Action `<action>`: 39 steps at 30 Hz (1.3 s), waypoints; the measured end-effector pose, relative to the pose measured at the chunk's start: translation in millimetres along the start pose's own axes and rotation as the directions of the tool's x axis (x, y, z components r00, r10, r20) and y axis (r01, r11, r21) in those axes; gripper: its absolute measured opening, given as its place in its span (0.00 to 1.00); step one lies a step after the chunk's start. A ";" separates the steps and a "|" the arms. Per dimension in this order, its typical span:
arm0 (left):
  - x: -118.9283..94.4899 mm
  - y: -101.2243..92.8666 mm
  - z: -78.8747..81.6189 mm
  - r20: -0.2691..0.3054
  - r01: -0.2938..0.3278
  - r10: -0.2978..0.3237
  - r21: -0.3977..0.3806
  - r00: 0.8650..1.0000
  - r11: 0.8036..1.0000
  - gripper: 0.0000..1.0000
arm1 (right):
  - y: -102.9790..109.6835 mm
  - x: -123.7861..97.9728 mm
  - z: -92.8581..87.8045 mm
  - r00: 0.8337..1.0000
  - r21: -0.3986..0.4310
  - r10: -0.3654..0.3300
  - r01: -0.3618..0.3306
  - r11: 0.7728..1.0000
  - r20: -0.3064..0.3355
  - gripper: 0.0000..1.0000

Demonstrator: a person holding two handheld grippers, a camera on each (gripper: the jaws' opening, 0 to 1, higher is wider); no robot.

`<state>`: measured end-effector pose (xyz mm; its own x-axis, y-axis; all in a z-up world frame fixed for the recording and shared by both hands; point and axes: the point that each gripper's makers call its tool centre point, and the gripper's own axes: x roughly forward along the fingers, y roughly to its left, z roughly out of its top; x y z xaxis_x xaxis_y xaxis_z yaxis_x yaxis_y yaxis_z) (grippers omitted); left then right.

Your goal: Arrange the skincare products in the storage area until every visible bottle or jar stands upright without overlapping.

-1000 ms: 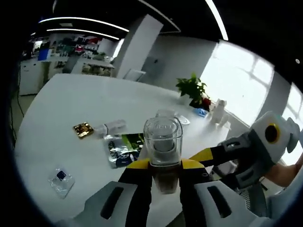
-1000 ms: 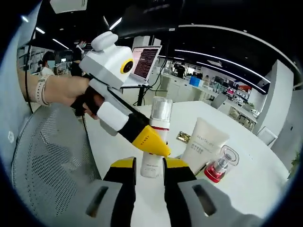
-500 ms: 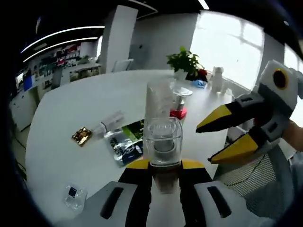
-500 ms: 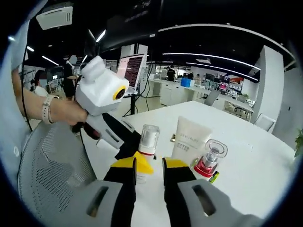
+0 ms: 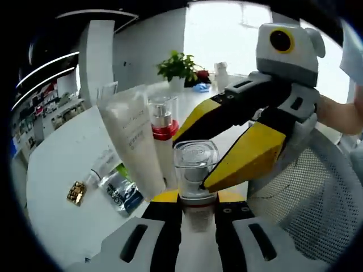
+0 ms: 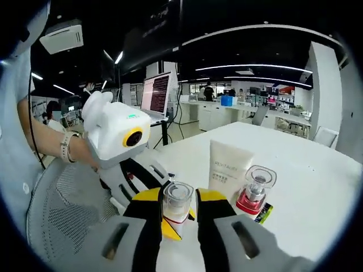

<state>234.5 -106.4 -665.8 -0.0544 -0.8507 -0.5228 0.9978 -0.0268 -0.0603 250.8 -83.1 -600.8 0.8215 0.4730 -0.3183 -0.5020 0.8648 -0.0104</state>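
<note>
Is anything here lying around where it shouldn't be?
Yes. In the left gripper view a clear bottle and a green sachet lie flat on the table, while the white tube and red-collared bottle stand upright.

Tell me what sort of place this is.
Most likely an open-plan office: a large white table with a mesh chair beside it, desks and a lit screen behind, and a potted plant near the bright window.

Bright window (image 5: 227,22), ceiling strip lights (image 6: 249,67), mesh chair (image 6: 62,204)
</note>
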 end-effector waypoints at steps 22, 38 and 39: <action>27.2 -3.7 5.4 0.032 0.063 -0.067 0.101 0.997 0.993 0.19 | -13.2 -3.1 -18.3 0.999 -0.013 -0.017 0.017 1.000 -0.034 0.21; 34.7 6.9 2.5 0.027 0.008 -0.012 0.117 1.000 0.993 0.22 | -31.1 -3.2 -28.4 0.994 0.039 -0.084 0.087 0.995 -0.071 0.21; 35.2 6.8 1.7 0.024 0.009 -0.012 0.116 1.000 0.993 0.20 | -31.5 -2.8 -28.9 0.994 0.038 -0.084 0.087 0.995 -0.074 0.21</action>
<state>239.5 -137.5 -683.1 -0.0656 -0.8629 -0.5012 0.9949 -0.0952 0.0337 256.5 -116.5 -627.0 0.8385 0.3847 -0.3860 -0.4176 0.9086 -0.0016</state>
